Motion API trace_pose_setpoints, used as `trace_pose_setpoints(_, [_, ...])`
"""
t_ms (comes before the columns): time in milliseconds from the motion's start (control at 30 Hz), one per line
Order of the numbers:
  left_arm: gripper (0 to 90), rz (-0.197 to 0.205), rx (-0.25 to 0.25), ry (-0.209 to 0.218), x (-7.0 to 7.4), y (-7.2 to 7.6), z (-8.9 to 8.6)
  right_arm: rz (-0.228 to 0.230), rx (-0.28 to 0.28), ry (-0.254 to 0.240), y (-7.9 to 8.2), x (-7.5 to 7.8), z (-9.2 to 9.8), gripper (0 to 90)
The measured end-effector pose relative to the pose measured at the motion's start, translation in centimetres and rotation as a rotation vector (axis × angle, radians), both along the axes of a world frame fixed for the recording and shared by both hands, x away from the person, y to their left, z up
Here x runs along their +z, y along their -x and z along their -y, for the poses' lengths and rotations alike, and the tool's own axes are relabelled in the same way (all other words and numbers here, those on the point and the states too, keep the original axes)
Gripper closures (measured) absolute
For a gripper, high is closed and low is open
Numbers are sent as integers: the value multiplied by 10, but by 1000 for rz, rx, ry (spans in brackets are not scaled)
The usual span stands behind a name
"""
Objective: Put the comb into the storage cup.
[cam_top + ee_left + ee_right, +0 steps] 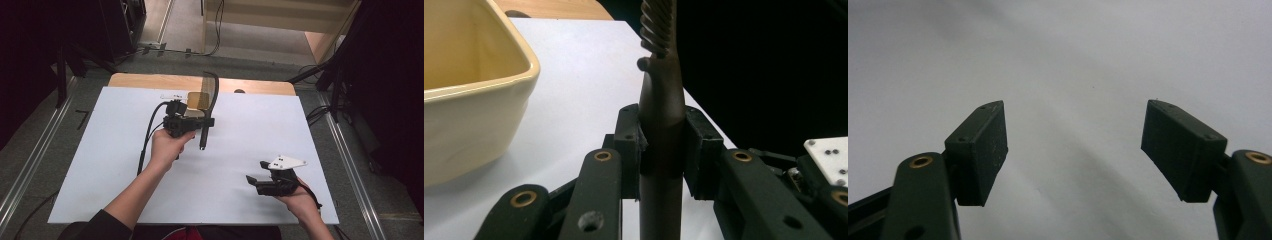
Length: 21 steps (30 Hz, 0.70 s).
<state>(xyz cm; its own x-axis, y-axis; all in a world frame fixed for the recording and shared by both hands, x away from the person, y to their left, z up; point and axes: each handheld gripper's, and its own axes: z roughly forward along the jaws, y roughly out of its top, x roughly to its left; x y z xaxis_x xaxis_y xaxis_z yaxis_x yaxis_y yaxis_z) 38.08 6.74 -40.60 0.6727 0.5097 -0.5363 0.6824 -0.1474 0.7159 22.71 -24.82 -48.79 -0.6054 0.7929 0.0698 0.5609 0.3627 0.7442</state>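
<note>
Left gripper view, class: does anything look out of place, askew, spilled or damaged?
Nothing stands out. The left gripper grips the dark utensil handle squarely, the cream dish sits upright and intact on the white table, and nothing is spilled.

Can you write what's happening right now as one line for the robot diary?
left gripper: shut on dark utensil | utensil: beside yellow dish | right gripper: open, nothing between jaws, above white table
</note>
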Motion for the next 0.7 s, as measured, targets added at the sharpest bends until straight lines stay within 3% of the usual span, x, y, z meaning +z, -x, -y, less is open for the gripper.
trace_pose_setpoints(100, [733,-2,-3,3,3,-2,-3,-5,0,8,1,-1,2,247])
trace_pose_setpoints(267, [733,31,4,-14,9,-3,-10,-2,-14,2,2,0,6,247])
trace_pose_setpoints(700, [733,26,36,29,18,-13,-33,2,-10,15,2,-1,9,247])
